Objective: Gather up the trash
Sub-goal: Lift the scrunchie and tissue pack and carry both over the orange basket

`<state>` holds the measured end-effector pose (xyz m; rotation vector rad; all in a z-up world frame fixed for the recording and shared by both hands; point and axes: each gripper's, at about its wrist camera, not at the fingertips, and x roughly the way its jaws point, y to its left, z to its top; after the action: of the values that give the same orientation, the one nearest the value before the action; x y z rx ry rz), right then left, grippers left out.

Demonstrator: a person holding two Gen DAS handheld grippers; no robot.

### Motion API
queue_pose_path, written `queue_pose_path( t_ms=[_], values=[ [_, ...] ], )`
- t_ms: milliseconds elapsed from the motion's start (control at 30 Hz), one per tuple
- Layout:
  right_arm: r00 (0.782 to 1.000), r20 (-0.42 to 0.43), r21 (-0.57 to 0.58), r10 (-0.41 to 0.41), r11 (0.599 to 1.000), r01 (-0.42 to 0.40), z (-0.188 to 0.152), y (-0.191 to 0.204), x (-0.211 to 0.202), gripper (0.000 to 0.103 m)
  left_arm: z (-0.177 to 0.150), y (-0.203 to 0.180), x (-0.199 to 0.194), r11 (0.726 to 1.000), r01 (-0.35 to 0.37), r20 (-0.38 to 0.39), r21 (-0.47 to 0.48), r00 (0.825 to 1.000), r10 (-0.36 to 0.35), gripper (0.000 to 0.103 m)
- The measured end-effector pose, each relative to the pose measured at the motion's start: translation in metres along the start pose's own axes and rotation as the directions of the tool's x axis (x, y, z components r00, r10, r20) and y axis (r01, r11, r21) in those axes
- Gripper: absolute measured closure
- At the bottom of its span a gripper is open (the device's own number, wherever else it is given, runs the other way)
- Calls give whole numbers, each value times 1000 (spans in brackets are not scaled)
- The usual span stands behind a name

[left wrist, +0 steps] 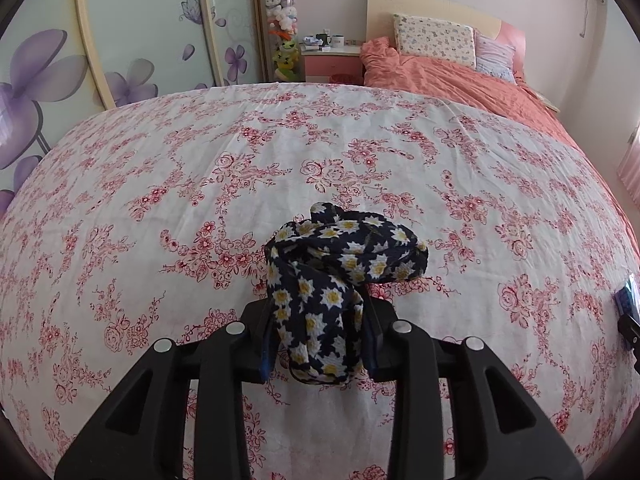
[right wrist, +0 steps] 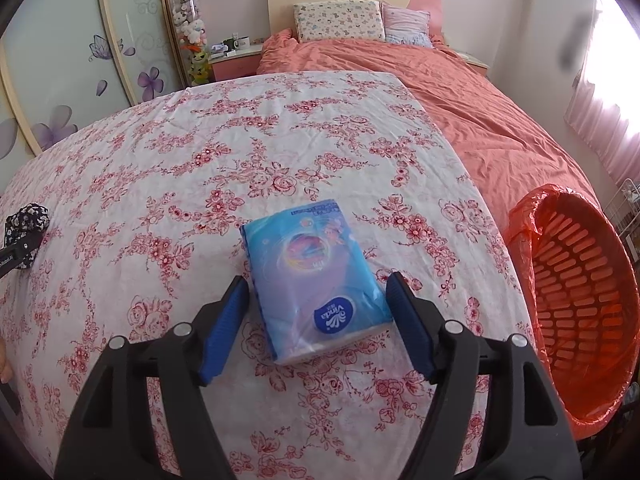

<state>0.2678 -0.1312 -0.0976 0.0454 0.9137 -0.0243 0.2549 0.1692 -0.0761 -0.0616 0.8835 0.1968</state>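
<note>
The blue tissue pack (right wrist: 316,284) bears a "Vinda" logo; its other print is unreadable.

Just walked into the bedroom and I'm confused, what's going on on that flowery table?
Someone is working with a hand-held gripper in each hand over the floral tablecloth. The left hand-held gripper is shut on a bunched navy daisy-print cloth. The right hand-held gripper is open, its fingers on either side of a blue tissue pack lying on the cloth, not gripping it yet. An orange-lined trash basket stands at the right edge of the table, with nothing visible inside.
</note>
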Motion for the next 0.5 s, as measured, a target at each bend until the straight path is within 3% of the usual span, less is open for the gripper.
queue_pose_path(
  t_ms=[100, 133, 167, 333, 500],
  values=[
    [1000, 4, -14, 2, 1000, -1, 0, 2, -1, 34, 1, 0, 0, 1000, 12, 1, 9, 1000, -12, 71],
    [1000, 9, -24, 5, 1000, -5, 1, 3, -1, 45, 1, 0, 0, 1000, 15, 3, 17, 1000, -15, 74],
    [1000, 12, -36, 17, 999, -16, 2, 5, -2, 48, 1, -1, 0, 999, 21, 4, 24, 1000, -21, 80],
    [998, 26, -7, 49, 999, -49, 1, -1, -14, 51, -2, -7, -13, 999, 24, 30, 42, 999, -25, 85],
    [995, 97, 6, 36, 999, -37, 0, -10, -50, 51, -1, -22, -39, 996, 25, 76, 84, 997, -32, 85]
  ],
)
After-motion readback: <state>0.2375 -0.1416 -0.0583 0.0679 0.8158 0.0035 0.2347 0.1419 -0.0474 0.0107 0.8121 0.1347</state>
